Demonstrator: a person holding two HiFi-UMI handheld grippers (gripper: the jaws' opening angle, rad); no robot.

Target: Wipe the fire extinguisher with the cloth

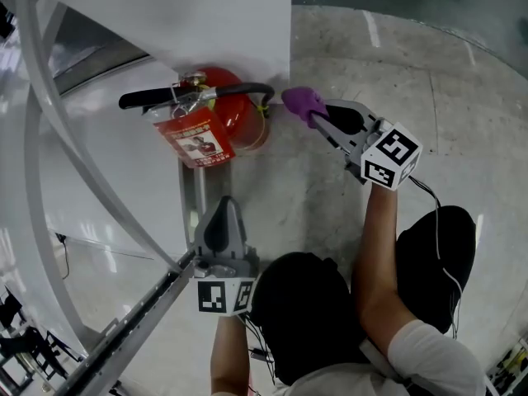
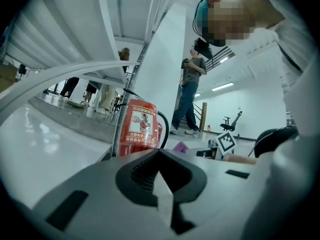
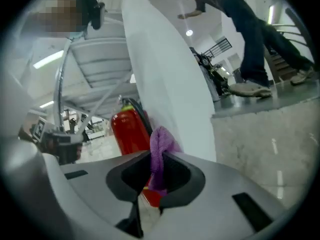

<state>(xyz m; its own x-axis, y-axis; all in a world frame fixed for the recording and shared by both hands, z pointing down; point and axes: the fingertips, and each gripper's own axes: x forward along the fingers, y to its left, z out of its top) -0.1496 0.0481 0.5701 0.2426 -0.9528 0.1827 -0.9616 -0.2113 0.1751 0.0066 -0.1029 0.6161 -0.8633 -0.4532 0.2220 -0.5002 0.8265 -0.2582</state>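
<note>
My right gripper (image 1: 323, 120) has its fingers clamped on the purple cloth (image 1: 302, 101), bunched forward and just beside the fire extinguisher (image 1: 224, 106) standing on the floor (image 1: 396, 64), ready for wiping. My left gripper (image 1: 223, 213) sits back, fingers closed and seemingly empty.

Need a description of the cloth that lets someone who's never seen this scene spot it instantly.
A big white panel stands on the concrete floor, with a red fire extinguisher at its foot. Just right of that in the head view, the cloth is a small wad pinched between the jaws of the right gripper. It is the only purple, soft thing there.
</note>
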